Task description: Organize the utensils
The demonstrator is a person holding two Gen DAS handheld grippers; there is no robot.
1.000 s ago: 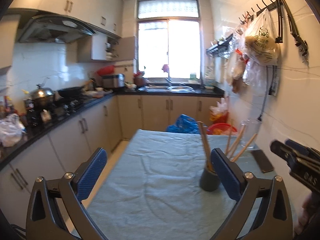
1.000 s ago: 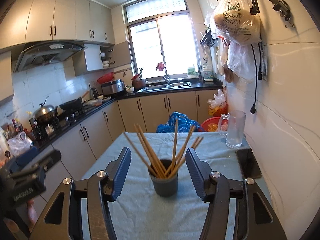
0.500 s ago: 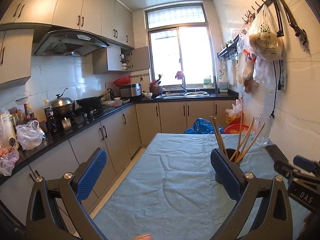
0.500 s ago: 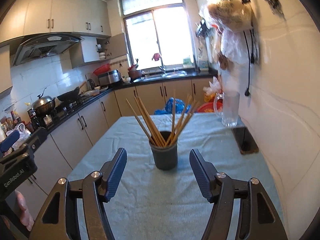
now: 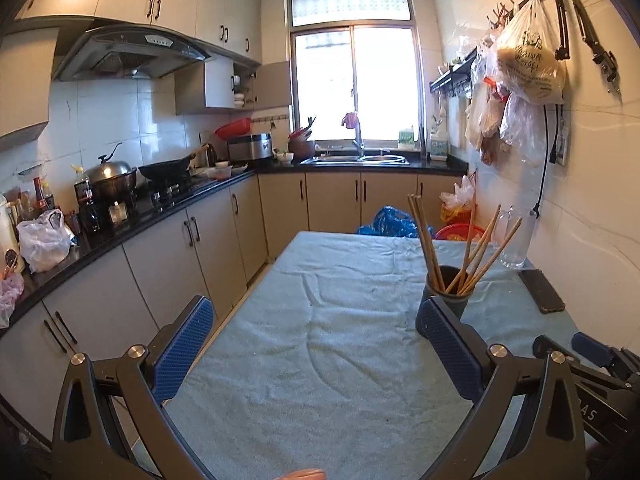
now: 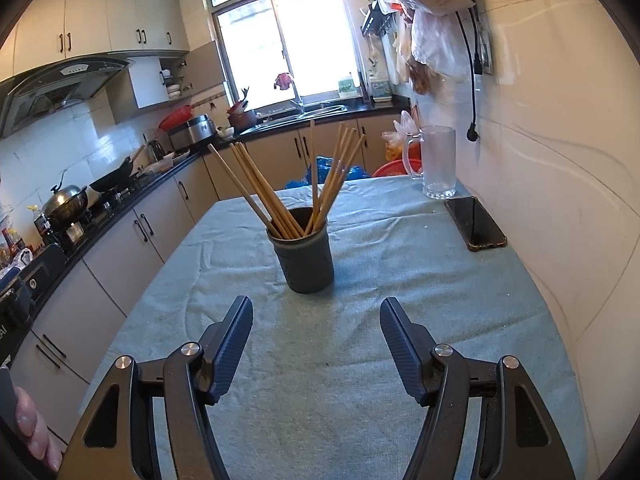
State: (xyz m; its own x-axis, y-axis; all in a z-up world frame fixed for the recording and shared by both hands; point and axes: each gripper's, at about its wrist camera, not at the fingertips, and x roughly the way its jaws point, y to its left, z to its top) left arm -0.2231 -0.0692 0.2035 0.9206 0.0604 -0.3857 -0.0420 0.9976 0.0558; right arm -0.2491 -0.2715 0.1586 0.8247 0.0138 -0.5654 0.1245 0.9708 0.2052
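Right wrist view: right tool (image 6: 316, 344) spread, empty, near a dark grey cylindrical holder (image 6: 302, 254) of wooden chopsticks (image 6: 276, 200) standing mid-surface on teal cloth (image 6: 360, 360); left tool (image 5: 312, 344) spread, holder just right of it.

Bright window (image 5: 352, 84) lights beige cabinets (image 5: 224, 232) and white tiled wall (image 6: 560, 160).
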